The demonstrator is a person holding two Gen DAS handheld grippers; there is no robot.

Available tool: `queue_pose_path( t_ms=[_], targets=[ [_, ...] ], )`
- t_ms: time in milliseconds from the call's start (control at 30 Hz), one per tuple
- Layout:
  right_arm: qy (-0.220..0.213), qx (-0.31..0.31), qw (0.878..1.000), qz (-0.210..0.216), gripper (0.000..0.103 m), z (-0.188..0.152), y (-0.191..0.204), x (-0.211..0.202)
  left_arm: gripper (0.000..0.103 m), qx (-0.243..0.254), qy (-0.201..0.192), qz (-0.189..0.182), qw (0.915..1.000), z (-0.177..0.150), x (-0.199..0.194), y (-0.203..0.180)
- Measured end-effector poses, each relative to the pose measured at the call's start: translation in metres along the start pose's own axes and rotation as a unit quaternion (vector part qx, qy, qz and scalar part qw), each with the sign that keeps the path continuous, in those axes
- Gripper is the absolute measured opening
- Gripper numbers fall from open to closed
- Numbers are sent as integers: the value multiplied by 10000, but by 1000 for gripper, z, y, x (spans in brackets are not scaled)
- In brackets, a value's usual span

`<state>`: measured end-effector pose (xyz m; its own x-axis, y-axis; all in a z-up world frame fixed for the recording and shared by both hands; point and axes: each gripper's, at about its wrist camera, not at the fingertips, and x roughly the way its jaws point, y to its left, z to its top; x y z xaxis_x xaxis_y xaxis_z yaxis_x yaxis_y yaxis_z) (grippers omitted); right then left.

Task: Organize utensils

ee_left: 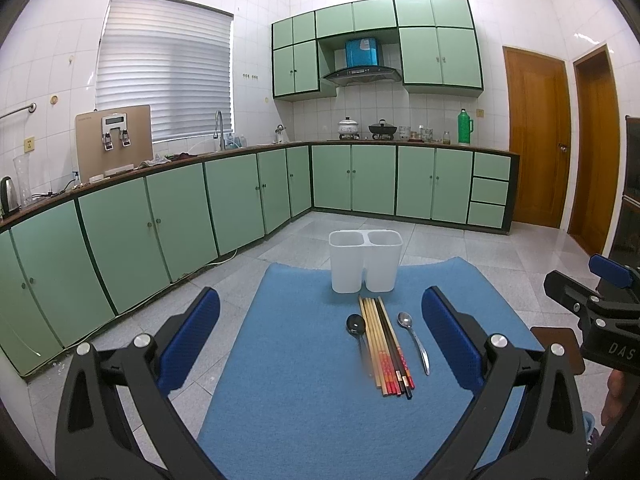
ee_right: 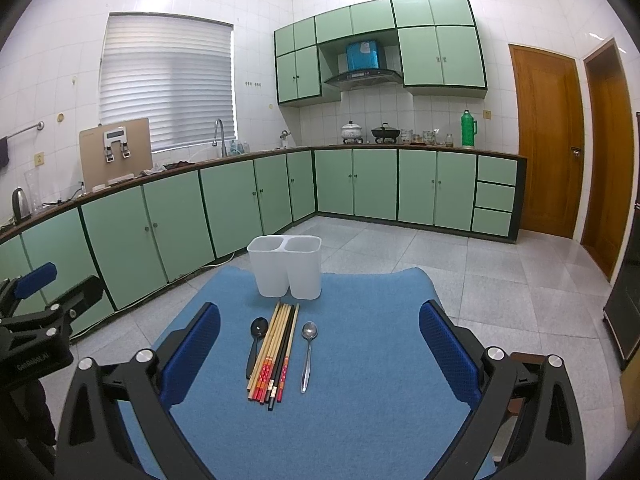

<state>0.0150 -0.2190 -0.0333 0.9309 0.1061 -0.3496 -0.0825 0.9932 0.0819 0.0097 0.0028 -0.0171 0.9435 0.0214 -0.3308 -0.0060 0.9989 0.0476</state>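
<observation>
Right wrist view: right gripper (ee_right: 320, 352) and left gripper (ee_left: 320, 344) both spread wide, holding nothing. Chopsticks (ee_right: 276, 354) lie bunched between two spoons (ee_right: 307, 354) at 12 o'clock, so a sloppy pinch could scatter them short of the white holder (ee_right: 285, 266).

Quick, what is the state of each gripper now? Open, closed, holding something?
Left gripper: open, holding nothing.
Right gripper: open, holding nothing.

Both grippers' fingers (ee_left: 188, 340) wear textured blue pads on black angular frames, with round silver screws (ee_right: 493, 353) behind the fingers.
</observation>
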Motion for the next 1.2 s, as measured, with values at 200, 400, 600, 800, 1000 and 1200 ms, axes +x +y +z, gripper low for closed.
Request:
queue_pose_path(
  t_ms=[200,400,600,800,1000,1200],
  targets=[
    [6,0,10000,-9,97,1,1,1,98,6,7,6,10000,-1,1,-1],
    [15,7,10000,-9,97,1,0,0,98,7,17,13,10000,-6,0,1],
    [21,8,10000,-4,97,1,-1,0,98,11,24,8,10000,-2,2,0],
    [20,10,10000,-6,97,1,0,1,98,15,39,16,10000,-4,3,0],
    [35,15,10000,-7,97,0,-1,1,98,16,44,12,10000,-3,3,0],
    [42,18,10000,-9,97,0,-2,2,98,16,59,12,10000,-5,5,2]
  ],
)
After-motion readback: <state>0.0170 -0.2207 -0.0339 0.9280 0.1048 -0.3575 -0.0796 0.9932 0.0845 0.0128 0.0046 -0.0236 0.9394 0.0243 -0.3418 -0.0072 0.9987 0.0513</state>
